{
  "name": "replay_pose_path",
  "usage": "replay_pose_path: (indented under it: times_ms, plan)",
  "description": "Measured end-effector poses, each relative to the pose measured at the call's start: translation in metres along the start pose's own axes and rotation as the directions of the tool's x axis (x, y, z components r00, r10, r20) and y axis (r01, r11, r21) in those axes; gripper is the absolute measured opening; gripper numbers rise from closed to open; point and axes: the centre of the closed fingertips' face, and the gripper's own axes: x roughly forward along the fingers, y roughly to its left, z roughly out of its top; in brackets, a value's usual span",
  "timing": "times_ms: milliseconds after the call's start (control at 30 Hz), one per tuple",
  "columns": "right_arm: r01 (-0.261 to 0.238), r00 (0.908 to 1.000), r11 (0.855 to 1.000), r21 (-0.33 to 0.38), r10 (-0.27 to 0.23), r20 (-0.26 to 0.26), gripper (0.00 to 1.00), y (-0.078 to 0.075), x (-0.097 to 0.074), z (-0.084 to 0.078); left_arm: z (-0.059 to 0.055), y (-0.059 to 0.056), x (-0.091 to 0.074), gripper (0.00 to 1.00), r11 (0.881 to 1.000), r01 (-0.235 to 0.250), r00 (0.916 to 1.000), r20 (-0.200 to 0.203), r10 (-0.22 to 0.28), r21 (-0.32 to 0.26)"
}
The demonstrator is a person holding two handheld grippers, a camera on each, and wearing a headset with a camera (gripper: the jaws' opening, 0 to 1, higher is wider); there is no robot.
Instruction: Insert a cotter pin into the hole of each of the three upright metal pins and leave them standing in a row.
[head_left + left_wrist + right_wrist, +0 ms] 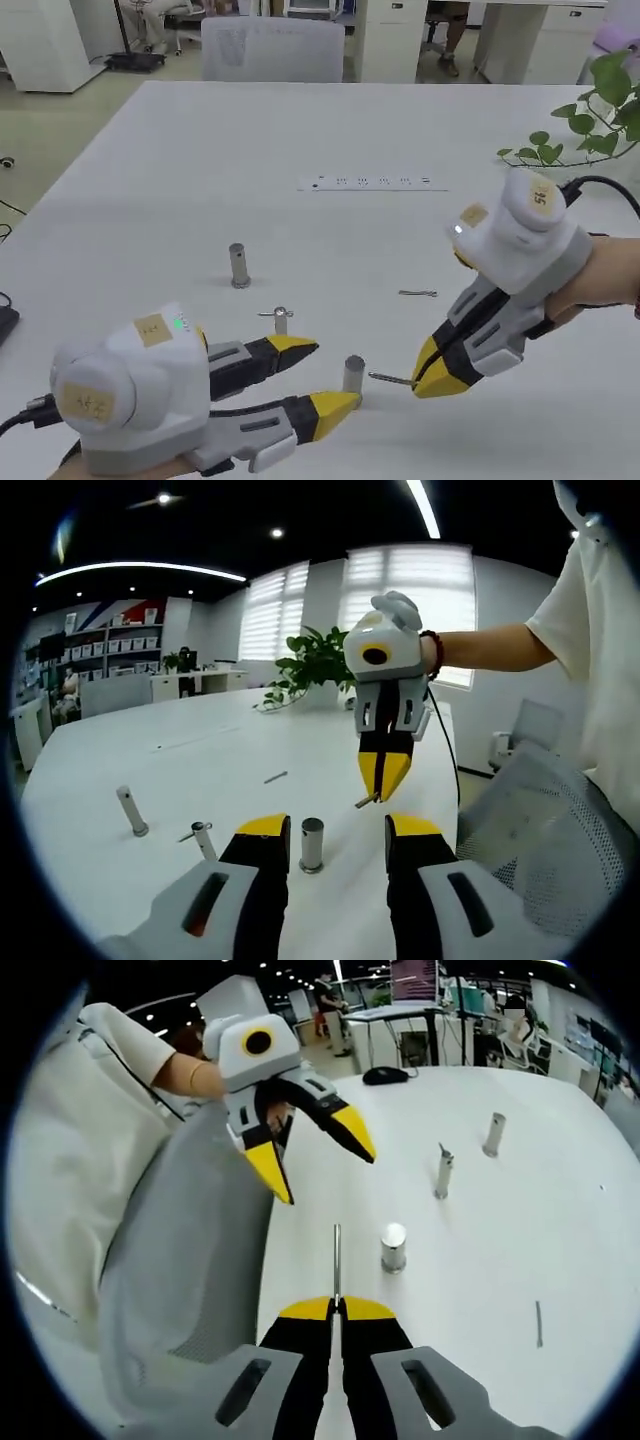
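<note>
Though far pin (pixel 238 265) stands bare, middle pin (pixel 281 322) carries a cotter pin (pixel 273 313) through its top. Left gripper (pixel 328 375): jaws wide, near pin (pixel 353 373) upright just off their tips. Right gripper (pixel 425 382): jaws clamped on second cotter pin (pixel 390 379), tip close beside near pin; spare cotter pin (pixel 417 293) flat on table (pixel 200 180).

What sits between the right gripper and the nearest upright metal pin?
Just the thin cotter pin that the right gripper holds, pointing at the metal pin; the head view shows it.
</note>
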Motion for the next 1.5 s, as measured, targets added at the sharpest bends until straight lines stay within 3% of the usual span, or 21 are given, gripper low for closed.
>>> replay_pose_path:
  times_ms: [200, 733, 1000, 1500]
  plan:
    - [0.031, 0.9983, 0.999, 0.013, -0.030, -0.050, 0.03, -0.011, 0.001, -0.009, -0.007, 0.010, 0.006, 0.37, 0.999, -0.039, 0.9992, -0.010, 0.039, 0.003]
    - [0.063, 0.9928, 0.998, 0.020, -0.060, -0.103, 0.03, -0.033, 0.002, -0.022, -0.031, 0.025, 0.029, 0.35, 0.998, -0.061, 0.9949, -0.080, 0.062, 0.016]
    - [0.066, 0.9907, 0.997, 0.024, -0.063, -0.120, 0.03, -0.040, 0.004, -0.027, -0.041, 0.027, 0.037, 0.33, 0.998, -0.053, 0.9924, -0.110, 0.055, 0.021]
    - [0.050, 0.9895, 0.999, 0.017, -0.047, -0.137, 0.03, -0.042, 0.010, -0.026, -0.049, 0.026, 0.054, 0.28, 0.999, -0.027, 0.9905, -0.134, 0.030, 0.022]
